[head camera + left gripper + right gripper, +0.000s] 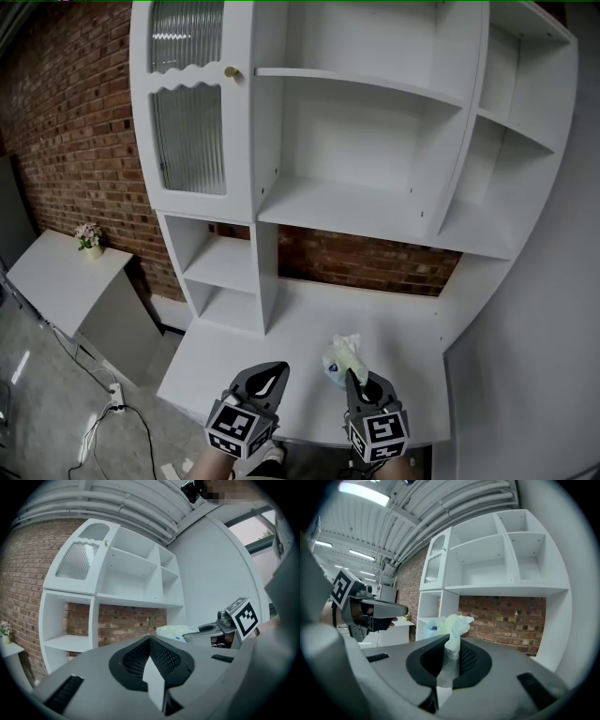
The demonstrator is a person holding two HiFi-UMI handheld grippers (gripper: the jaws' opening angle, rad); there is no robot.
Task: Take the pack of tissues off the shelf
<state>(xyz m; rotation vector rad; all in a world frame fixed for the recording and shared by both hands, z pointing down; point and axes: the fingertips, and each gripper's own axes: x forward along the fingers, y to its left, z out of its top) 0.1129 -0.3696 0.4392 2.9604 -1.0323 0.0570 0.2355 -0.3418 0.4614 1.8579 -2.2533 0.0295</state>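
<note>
The pack of tissues [342, 356] is a crumpled pale green and clear plastic pack with a blue spot. It is off the shelves, over the white desk top [281, 328] near its front edge. My right gripper [353, 377] is shut on a twist of the pack's wrapper. In the right gripper view the wrapper runs up from between the jaws of the right gripper [452, 641] to the pack [445, 624]. My left gripper [278, 367] is beside it on the left, shut and holding nothing. The left gripper view shows its jaw tips [151, 641] together, with the pack [173, 631] beyond.
The white shelf unit [356, 206] stands behind the desk, its open compartments bare. A ribbed glass door [187, 131] closes its upper left part. A brick wall is behind. A low white table with a small flower pot [89, 236] stands at the left, and cables [112, 403] lie on the floor.
</note>
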